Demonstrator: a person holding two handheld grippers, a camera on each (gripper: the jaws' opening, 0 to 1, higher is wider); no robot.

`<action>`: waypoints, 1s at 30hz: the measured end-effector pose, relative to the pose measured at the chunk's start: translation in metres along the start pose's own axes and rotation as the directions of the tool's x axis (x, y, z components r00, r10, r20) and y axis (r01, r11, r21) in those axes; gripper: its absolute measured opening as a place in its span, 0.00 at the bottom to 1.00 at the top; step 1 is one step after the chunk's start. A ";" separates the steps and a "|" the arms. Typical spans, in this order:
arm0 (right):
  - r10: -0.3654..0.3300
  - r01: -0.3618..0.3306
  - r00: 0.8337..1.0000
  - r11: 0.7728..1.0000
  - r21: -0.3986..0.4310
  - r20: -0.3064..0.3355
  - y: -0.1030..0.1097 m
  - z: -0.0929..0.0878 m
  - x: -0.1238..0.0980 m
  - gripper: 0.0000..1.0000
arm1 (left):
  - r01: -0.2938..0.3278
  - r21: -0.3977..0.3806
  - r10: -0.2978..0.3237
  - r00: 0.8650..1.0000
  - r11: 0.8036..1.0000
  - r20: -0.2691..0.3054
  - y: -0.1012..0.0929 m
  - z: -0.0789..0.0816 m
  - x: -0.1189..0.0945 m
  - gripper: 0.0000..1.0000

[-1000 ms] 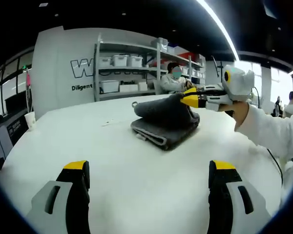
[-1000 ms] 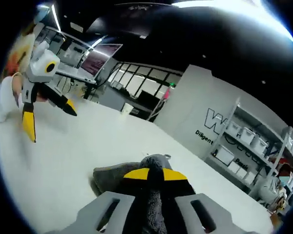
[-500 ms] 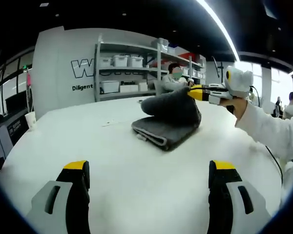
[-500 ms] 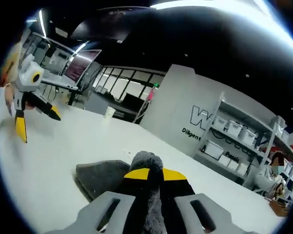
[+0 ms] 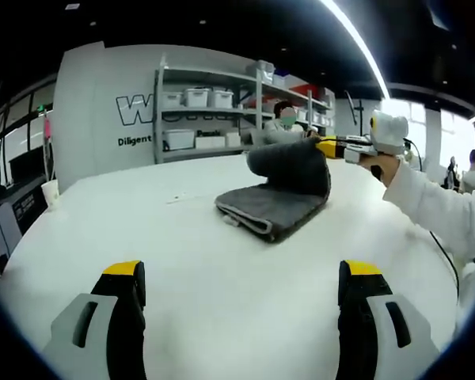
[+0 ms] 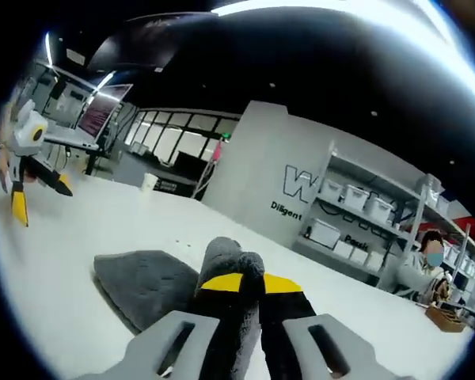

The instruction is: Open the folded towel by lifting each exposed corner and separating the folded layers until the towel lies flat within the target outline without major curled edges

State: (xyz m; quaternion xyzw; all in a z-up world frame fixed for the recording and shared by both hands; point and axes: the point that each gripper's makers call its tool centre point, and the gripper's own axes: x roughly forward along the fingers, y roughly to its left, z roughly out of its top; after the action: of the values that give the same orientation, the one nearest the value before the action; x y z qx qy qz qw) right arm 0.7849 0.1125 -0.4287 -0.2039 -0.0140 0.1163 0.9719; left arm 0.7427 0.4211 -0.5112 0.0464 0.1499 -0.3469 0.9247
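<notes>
Right gripper (image 6: 241,283): jaws closed on a fold of the grey towel (image 5: 279,190), yellow tips pressed together with cloth bunched between and above them. In the left gripper view this same tool enters from the right, held by a hand (image 5: 382,168) in a white sleeve (image 5: 439,214), and carries the top layer up off the stack — the lifted flap curls over in a rounded hump while the lower layers lie flat on the white table (image 5: 182,261). The hold at the edge of one layer appears intended to peel that layer away from the rest, not to raise the whole bundle. Left gripper (image 5: 241,297): jaws wide apart, nothing between them, hovering low over bare table on the near side, well apart from the towel; it seems held in reserve, possibly to pin or take a further corner. The towel lies mid-table, slightly right of centre in the left gripper view; the folded stack's long axis seems to run from near-left to far-right, with the layered fold edge facing the near side. No target outline can be made out on the table. Behind — grey shelving (image 5: 222,103) with white bins against a lettered wall, and a seated person (image 5: 283,127) at the far side.
</notes>
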 end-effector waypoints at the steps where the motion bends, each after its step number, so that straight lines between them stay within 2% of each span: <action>1: -0.013 0.013 1.000 1.000 0.004 -0.003 -0.005 -0.003 -0.002 0.01 | 0.000 0.001 0.000 1.000 1.000 -0.001 0.000 0.000 0.000 1.00; 8: -0.084 0.084 0.996 0.996 0.015 -0.033 -0.030 -0.021 -0.011 0.01 | 0.000 -0.003 0.000 1.000 1.000 -0.003 0.017 0.002 0.004 1.00; 11: -0.111 0.112 0.993 0.993 0.027 -0.042 -0.040 -0.028 -0.015 0.01 | 0.001 0.001 -0.001 1.000 1.000 -0.002 0.008 0.001 0.002 1.00; 14: -0.141 0.143 0.988 0.989 0.041 -0.063 -0.052 -0.039 -0.021 0.01 | -0.002 0.000 0.002 1.000 1.000 -0.004 0.009 0.001 0.002 1.00; 19: -0.204 0.215 0.971 0.972 0.091 -0.123 -0.076 -0.070 -0.034 0.01 | -0.005 -0.005 0.005 1.000 1.000 -0.009 -0.004 -0.003 -0.001 1.00; 22: -0.231 0.255 0.957 0.959 0.126 -0.175 -0.088 -0.094 -0.045 0.01 | -0.001 -0.004 0.001 1.000 1.000 -0.010 -0.010 -0.004 -0.001 1.00; 25: -0.227 0.269 0.948 0.946 0.181 -0.223 -0.097 -0.116 -0.051 0.01 | 0.001 -0.005 -0.001 1.000 1.000 -0.013 -0.020 -0.007 -0.002 1.00; 30: -0.195 0.266 0.932 0.941 0.210 -0.307 -0.097 -0.148 -0.059 0.02 | 0.000 -0.005 0.000 1.000 1.000 -0.019 -0.024 -0.009 -0.002 1.00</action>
State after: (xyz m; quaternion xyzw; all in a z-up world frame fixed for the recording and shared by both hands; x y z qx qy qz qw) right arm 0.7598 -0.0458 -0.5245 -0.0924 0.1153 -0.0287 0.9886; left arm 0.7231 0.4058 -0.5192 0.0473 0.1598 -0.3462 0.9233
